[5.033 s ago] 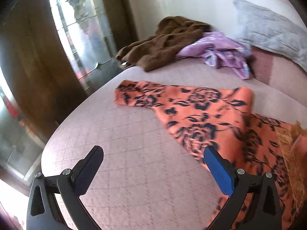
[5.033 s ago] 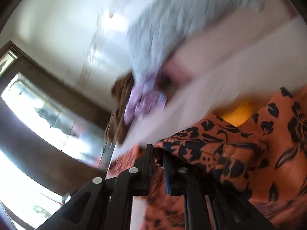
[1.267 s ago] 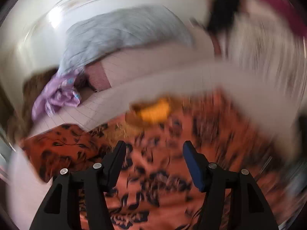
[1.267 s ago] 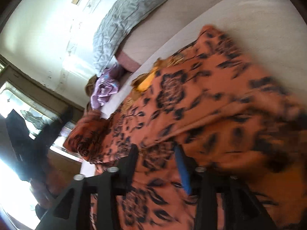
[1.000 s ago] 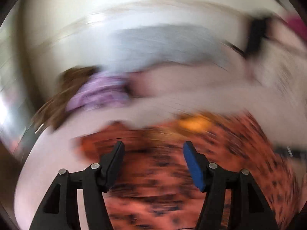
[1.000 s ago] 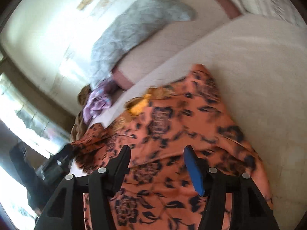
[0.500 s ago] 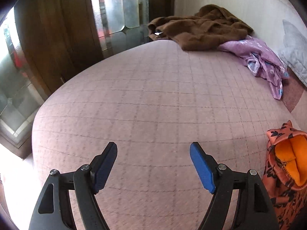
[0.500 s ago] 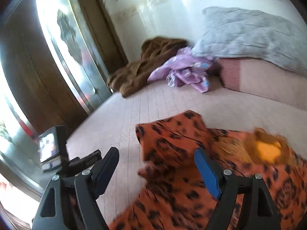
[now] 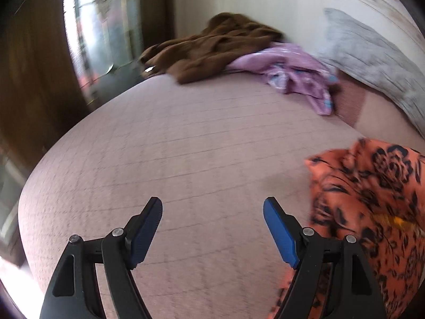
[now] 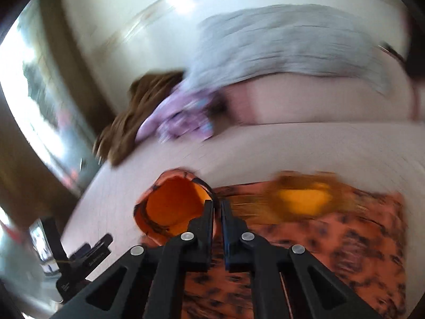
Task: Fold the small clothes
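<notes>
An orange garment with a black flower print (image 9: pixel 372 207) lies on the pink quilted bed (image 9: pixel 199 154), at the right of the left wrist view. My left gripper (image 9: pixel 212 212) is open and empty above bare bed, left of the garment. In the right wrist view my right gripper (image 10: pixel 217 207) is shut on the edge of the garment's sleeve opening (image 10: pixel 175 207), whose orange lining shows. The rest of the garment (image 10: pixel 318 239) spreads to the right, with its yellow-lined neck opening (image 10: pixel 302 199).
A brown garment (image 9: pixel 212 47) and a purple garment (image 9: pixel 292 74) lie in a heap at the far side of the bed. A grey pillow (image 9: pixel 372 61) leans on the wall. A wooden door with glass (image 9: pixel 93 26) stands at the left. The left gripper's body shows at bottom left of the right wrist view (image 10: pixel 79 263).
My right gripper was open half a second ago and has now shut on the sleeve opening. My left gripper has turned slightly right, so more of the orange garment shows.
</notes>
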### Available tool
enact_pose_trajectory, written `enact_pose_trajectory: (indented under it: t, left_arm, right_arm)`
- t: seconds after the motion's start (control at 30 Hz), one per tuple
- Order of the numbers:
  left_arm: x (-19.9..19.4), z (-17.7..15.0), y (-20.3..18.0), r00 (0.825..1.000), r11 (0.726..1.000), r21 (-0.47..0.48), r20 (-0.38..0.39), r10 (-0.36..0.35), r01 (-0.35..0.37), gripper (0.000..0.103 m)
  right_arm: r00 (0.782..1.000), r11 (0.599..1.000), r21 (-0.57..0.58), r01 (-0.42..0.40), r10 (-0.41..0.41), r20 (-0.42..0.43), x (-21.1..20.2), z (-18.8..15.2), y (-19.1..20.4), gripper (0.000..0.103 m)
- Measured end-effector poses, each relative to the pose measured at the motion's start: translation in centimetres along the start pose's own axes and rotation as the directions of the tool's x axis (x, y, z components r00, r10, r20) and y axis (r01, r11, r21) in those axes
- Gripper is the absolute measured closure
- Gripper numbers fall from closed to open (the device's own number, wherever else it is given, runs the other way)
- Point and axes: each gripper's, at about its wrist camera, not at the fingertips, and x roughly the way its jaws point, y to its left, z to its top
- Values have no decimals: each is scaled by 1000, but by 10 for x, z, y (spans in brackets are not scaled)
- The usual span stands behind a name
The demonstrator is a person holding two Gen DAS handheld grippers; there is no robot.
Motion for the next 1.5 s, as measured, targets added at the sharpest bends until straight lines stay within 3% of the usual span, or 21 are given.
enact_pose_trajectory:
  t: [0.13,0.23,0.33,0.37,0.43,0.47,0.53,0.63,0.7,0.77,0.8,0.83,0.87,0.9,0.93,1.03,1.1,1.23,1.33,1.47,1.5]
  left_arm:
    - [-5,-10,-28,999,996,71,-5,-50,51,24]
    - [-1,-11,-38,1000,994,105,-12,-27,28,24]
    - [4,-11,-36,999,997,80,-33,-21,23,24]
    - [5,-11,-36,999,997,72,-39,-25,27,24]
    - [7,-11,-34,999,998,63,-47,-27,30,24]
    - [8,-10,-34,999,997,68,-47,-23,26,24]
    - [8,-10,-33,999,997,74,-48,-21,24,24]
    - [12,-9,-31,998,997,72,-58,-29,33,24]
    - [16,-7,-31,997,997,68,-64,-33,37,24]
    - [18,-5,-33,997,996,76,-63,-37,42,24]
    - [19,-4,-35,998,996,87,-58,-29,34,24]
    - [19,-4,-36,998,995,93,-55,-23,28,24]
    - [19,-3,-36,998,995,95,-54,-21,26,24]
    - [20,-3,-34,998,995,92,-55,-21,26,24]
    - [20,-2,-33,998,996,86,-56,-20,25,24]
    - [18,0,-26,998,998,57,-57,-12,16,24]
    - [16,-1,-25,998,999,47,-61,-17,20,24]
    - [10,-4,-29,998,997,67,-56,-23,27,24]
    - [8,-8,-38,998,994,101,-53,-24,29,24]
    - [5,-11,-46,1000,991,134,-30,-1,5,24]
    - [4,-11,-46,1000,991,133,-27,-5,8,24]
  right_arm:
    - [994,985,149,90,-98,48,-45,-12,-106,97]
    - [990,926,356,127,-142,17,-66,-39,-195,95]
    - [1000,915,404,1,-9,20,-70,-53,-213,88]
    - [1000,924,381,-23,20,12,-67,-54,-205,81]
    - [994,951,296,-92,105,-28,-48,-53,-170,21]
    - [984,948,278,-157,174,-37,-35,-51,-154,17]
    - [963,929,272,-252,267,-19,-11,-41,-126,17]
    - [970,938,255,-234,242,-1,25,-21,-103,17]
    - [974,945,263,-197,219,-54,59,-14,-98,19]
    - [964,931,310,-194,240,-116,100,-10,-93,27]
    - [958,927,318,-198,251,-136,116,-9,-92,48]
    - [955,931,312,-187,247,-164,129,-9,-89,80]
    - [955,943,296,-151,217,-204,137,-10,-85,92]
    - [955,952,279,-129,195,-224,143,-10,-80,97]
    - [956,955,261,-138,198,-218,141,-10,-75,98]
    - [973,960,181,-214,226,-52,92,-4,-60,99]
    - [963,941,205,-268,258,78,42,0,-70,99]
    - [955,940,238,-244,189,230,-39,-4,-112,99]
    - [970,944,308,-120,46,238,-78,-19,-164,99]
    - [990,919,387,-78,24,141,-79,-40,-198,93]
    - [993,923,380,-63,20,117,-75,-45,-199,82]
